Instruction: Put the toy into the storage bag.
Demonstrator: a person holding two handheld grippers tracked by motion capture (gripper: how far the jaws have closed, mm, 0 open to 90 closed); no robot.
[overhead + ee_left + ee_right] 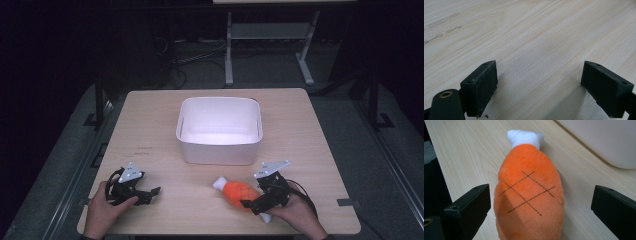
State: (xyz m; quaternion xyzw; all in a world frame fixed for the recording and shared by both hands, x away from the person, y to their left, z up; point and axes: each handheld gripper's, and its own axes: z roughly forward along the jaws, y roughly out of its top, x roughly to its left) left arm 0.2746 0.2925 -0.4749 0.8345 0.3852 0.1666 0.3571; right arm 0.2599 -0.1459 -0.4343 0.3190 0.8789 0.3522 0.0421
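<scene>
My right gripper (537,212) straddles the orange plush drumstick with white end (530,187) lying on the light wooden table (165,200) before the white plastic bin (220,145), jaws apart; I judge squeezing mid-body best. Left gripper (539,87) rests apart too.

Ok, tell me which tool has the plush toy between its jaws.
The right tool: its open jaws flank the orange plush toy without pressing it. The left tool has bare table between its jaws.
</scene>
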